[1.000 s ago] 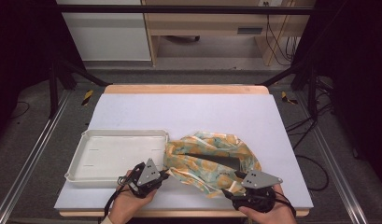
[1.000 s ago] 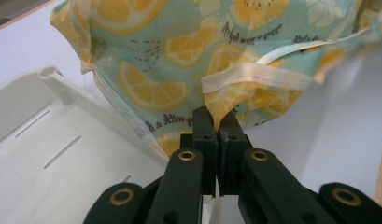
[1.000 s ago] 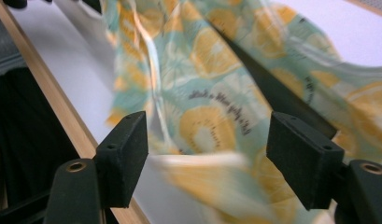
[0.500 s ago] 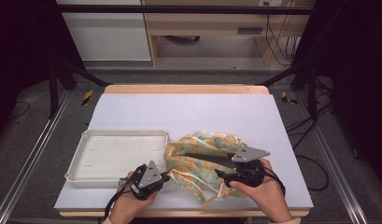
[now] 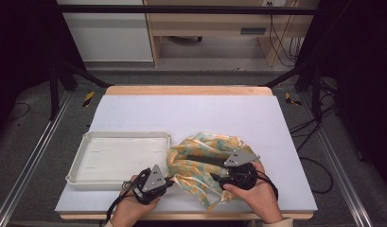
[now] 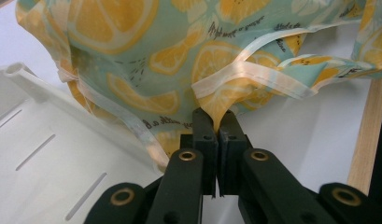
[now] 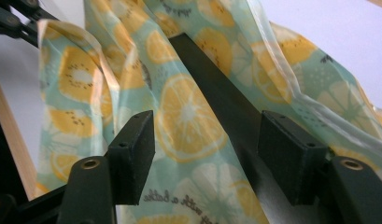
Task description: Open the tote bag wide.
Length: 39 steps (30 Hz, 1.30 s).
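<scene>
A crumpled cloth [image 5: 200, 163] printed with lemon slices on pale green lies on the white table top, front middle. A black strap [image 5: 205, 160] runs across it. My left gripper [image 5: 170, 181] is shut on the cloth's near left edge; in the left gripper view the jaws [image 6: 215, 122] pinch a fold of the cloth [image 6: 146, 56]. My right gripper [image 5: 215, 178] lies over the cloth's right part. Its jaws have just been closing and still stand apart [image 7: 209, 135], with the cloth [image 7: 188, 116] and the black strap [image 7: 226, 93] between them, the pads not pressing.
A white shallow tray [image 5: 87, 142] sits left of the cloth, its slotted floor [image 6: 48, 140] close to my left gripper. The table's wooden front edge [image 5: 181, 216] runs just under both hands. Cables lie on the floor at the right.
My right gripper has slid left from the cloth's front right corner onto the cloth, over the black strap. The left gripper has stayed put, still pinching the cloth.
</scene>
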### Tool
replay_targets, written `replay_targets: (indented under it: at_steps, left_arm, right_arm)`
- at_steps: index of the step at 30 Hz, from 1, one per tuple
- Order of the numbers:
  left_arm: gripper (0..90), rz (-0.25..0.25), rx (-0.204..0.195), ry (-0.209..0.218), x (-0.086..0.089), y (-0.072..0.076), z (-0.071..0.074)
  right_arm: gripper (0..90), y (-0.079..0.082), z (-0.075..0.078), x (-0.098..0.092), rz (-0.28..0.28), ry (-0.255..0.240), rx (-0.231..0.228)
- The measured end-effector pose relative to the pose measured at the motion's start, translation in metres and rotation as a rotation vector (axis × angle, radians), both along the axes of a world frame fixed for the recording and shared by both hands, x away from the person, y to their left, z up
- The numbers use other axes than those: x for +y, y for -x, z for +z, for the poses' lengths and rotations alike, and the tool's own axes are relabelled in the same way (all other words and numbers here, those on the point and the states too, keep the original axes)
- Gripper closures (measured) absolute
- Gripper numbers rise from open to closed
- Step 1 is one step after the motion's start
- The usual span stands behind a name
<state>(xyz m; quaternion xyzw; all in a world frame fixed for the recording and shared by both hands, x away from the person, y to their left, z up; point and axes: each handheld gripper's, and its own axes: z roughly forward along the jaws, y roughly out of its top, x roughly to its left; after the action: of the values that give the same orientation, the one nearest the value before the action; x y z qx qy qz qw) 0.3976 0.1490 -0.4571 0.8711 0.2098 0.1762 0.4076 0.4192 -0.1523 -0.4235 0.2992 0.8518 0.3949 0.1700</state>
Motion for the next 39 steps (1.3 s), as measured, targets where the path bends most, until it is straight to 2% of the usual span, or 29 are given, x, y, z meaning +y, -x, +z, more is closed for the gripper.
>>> replay_targets:
  at_steps: [4, 6, 7, 8, 9, 10, 11, 14, 18, 20, 24, 25, 27, 28, 29, 30, 35, 39]
  left_arm:
    - [88.6, -0.002, 0.001, 0.002, 0.0, 0.0, 0.0]
    - [88.6, -0.002, 0.0, 0.003, 0.0, 0.0, 0.0]
    - [88.6, -0.002, 0.0, 0.004, 0.0, 0.0, 0.001]
    - [88.6, -0.002, 0.0, 0.004, 0.0, 0.0, 0.001]
    - [88.6, -0.002, 0.0, 0.004, 0.0, 0.0, 0.001]
    - [88.6, -0.002, 0.0, 0.004, 0.0, 0.0, 0.001]
    - [88.6, -0.002, 0.0, 0.004, 0.0, 0.0, 0.001]
    - [88.5, -0.002, 0.001, 0.006, 0.0, 0.001, 0.001]
    - [88.2, -0.002, 0.004, 0.009, 0.0, 0.0, 0.001]
    - [87.5, 0.001, 0.005, 0.011, 0.001, 0.0, 0.001]
    - [76.5, 0.024, -0.003, 0.027, 0.004, -0.001, 0.004]
    - [76.5, 0.039, -0.001, 0.031, 0.006, -0.002, 0.005]
    - [62.3, 0.057, -0.002, 0.038, 0.009, -0.002, 0.008]
    - [62.3, 0.062, -0.005, 0.043, 0.011, -0.002, 0.009]
    - [54.9, 0.068, 0.002, 0.053, 0.014, -0.002, 0.013]
    - [52.9, 0.068, 0.002, 0.053, 0.014, -0.002, 0.013]
    - [48.9, 0.09, -0.017, 0.057, 0.026, -0.002, 0.021]
    - [49.3, 0.148, -0.049, 0.06, 0.041, -0.009, 0.031]
  right_arm:
    - [37.5, 0.002, -0.001, -0.001, 0.014, 0.015, 0.003]
    - [40.5, 0.003, -0.001, 0.0, 0.019, 0.025, 0.007]
    - [45.2, 0.003, -0.002, 0.001, 0.025, 0.028, 0.009]
    - [45.2, 0.003, -0.002, 0.001, 0.025, 0.028, 0.009]
    - [51.2, 0.003, -0.003, 0.001, 0.029, 0.042, 0.015]
    - [51.2, 0.003, -0.003, 0.001, 0.029, 0.042, 0.015]
    - [55.0, 0.004, -0.003, 0.001, 0.035, 0.045, 0.013]
    - [72.3, 0.007, -0.002, 0.0, 0.048, 0.049, -0.002]
    - [87.5, 0.013, 0.0, -0.001, 0.073, 0.05, -0.005]
    - [89.6, 0.016, 0.0, -0.002, 0.075, 0.054, -0.013]
    - [90.0, 0.02, -0.002, -0.009, 0.047, 0.036, -0.023]
    - [90.0, 0.02, -0.002, -0.011, 0.043, 0.037, -0.022]
    - [90.0, 0.018, -0.006, -0.015, 0.006, 0.026, -0.014]
    - [90.0, 0.018, -0.006, -0.015, 0.006, 0.026, -0.014]
    - [90.0, 0.016, -0.008, -0.017, -0.021, 0.007, -0.019]
    - [90.0, 0.016, -0.008, -0.017, -0.021, 0.007, -0.019]
    - [90.0, 0.014, -0.01, -0.021, -0.05, -0.013, -0.023]
    - [90.0, 0.016, -0.01, -0.02, -0.042, -0.02, -0.025]
